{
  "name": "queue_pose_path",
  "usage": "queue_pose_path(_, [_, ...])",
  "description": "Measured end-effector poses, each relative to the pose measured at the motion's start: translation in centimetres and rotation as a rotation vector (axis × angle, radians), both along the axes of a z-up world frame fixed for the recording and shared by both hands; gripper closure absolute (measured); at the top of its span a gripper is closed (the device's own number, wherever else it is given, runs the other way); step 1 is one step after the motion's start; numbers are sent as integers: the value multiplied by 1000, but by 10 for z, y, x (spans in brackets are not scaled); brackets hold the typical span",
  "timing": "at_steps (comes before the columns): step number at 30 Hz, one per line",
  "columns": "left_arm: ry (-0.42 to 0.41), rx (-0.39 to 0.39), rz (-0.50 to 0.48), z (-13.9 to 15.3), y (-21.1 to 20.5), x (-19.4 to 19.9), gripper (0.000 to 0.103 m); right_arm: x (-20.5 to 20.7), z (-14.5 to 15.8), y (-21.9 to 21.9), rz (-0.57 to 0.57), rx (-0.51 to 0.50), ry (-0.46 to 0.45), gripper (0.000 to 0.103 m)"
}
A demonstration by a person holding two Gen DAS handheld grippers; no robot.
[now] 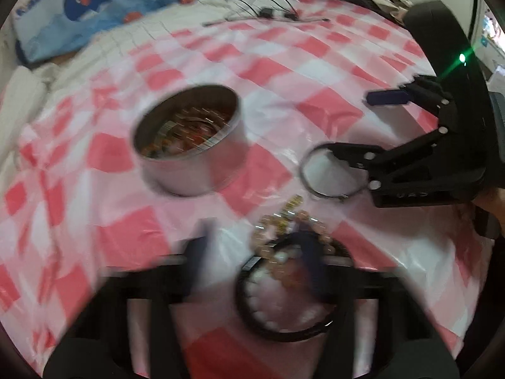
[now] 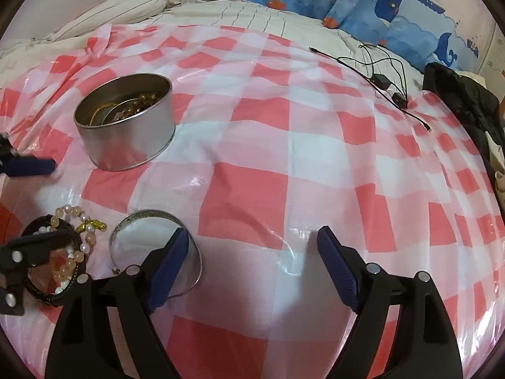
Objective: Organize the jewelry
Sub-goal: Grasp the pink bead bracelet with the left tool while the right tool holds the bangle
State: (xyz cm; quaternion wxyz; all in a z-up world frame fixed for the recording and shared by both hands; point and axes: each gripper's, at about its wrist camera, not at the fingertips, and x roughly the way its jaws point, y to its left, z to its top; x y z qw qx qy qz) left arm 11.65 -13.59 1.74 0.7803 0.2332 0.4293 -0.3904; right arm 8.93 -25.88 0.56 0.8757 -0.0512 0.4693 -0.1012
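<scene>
My left claw [image 1: 255, 240] sits at the bottom of its own blurred view. Its two fingers stand apart, nothing pinched between them, and the right-hand finger [image 1: 311, 252] lies across a black braided bracelet [image 1: 252, 319]. A string of pale beads with a gold charm [image 2: 85, 221] lies tangled over that bracelet at the lower left of the right camera's view. Just right of it rests a silver bangle [image 2: 142, 218], flat on the red-and-white checked cloth [image 2: 252, 189]. My right claw [image 2: 257, 252] is spread wide at the bottom of that view and holds nothing. The tip of its left finger [image 2: 176, 262] shows inside the bangle's ring, but I cannot tell whether it touches the metal. A round metal tin [image 2: 126, 145] stands upright at the upper left, apart from the loose pieces, with gold and beaded jewelry already inside. A black cable [image 2: 385, 82] trails across the upper right, near whale-print pillows [image 2: 394, 9] and a dark garment [image 2: 467, 104].
</scene>
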Motion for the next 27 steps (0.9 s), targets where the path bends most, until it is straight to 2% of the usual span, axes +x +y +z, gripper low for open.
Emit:
queue_pose_path(1, [19,-11,-10,0,0,-1,96,0,0,2,11,1,3,23])
queue_pose_path(4, [10,-11,3,2,4,0,96,-1,-1,6,34,8,6,22])
queue_pose_path(10, [45,-125,187,12,45,34,96,0,-2,25,147,65,9,22])
queue_pose_path(13, [62,-127,225,11,55,43,95,0,-3,31,170,78,11,22])
queue_pose_path(16, [79,-95,205,2,54,43,86,-1,-3,23,144,105,11,22])
queue_pose_path(18, [73,-70,176,-2,48,38,69,0,-4,22,143,121,16,25])
queue_pose_path(20, [63,-57,156,-5,44,34,63,-1,-5,23,155,144,19,40])
queue_pose_path(21, [54,-48,150,-5,43,32,63,-1,-5,24,162,161,16,54])
queue_pose_path(22, [52,-44,143,-6,42,32,64,-1,-5,23,166,175,15,72])
queue_pose_path(23, [52,-44,137,-6,41,31,77,-1,-5,22,168,201,12,80])
queue_pose_path(24, [62,-45,125,-7,40,30,96,-1,-4,20,171,238,7,92])
queue_pose_path(27, [47,-65,114,-1,41,27,96,-4,4,13,164,335,-43,97])
